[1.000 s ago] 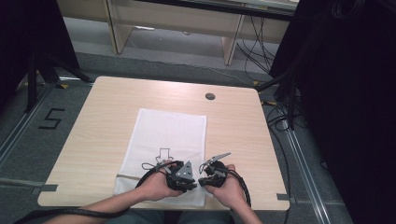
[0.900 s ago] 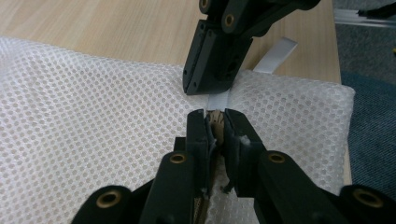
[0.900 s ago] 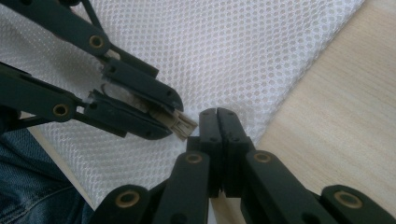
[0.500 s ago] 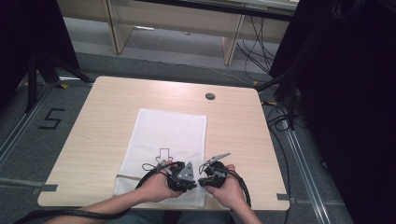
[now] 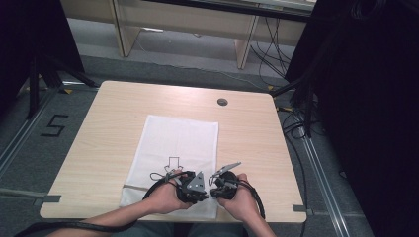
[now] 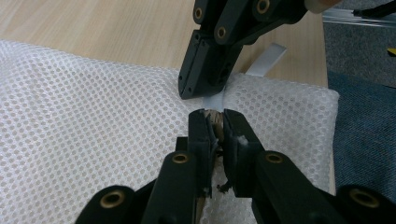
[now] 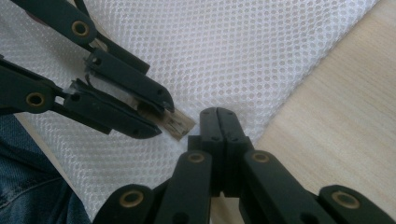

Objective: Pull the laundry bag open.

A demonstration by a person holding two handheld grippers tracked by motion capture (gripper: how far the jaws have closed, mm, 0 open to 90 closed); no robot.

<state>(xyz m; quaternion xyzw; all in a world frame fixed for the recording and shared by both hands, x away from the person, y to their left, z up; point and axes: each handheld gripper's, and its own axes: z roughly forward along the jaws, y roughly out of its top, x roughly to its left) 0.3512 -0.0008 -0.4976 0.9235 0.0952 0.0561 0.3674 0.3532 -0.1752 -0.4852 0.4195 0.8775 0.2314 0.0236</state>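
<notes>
Near edge of tabletop [image 5: 113, 113]: we see the white mesh bag [image 5: 178, 143] lying flat.
Left gripper [image 6: 215, 122]: fingers just closed on the bag's small tab [image 6: 215, 116].
Right gripper [image 7: 218, 122]: fingers closed, pinching the mesh edge.

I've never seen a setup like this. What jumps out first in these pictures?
A white mesh bag lies flat in the middle of a pale wooden table, with a small arrow outline printed on it. At its near edge, two hands each hold a black hand-held gripper, tip to tip: the left hand-held gripper is pinched on a small brownish tab, and the right hand-held gripper is shut beside it.
</notes>
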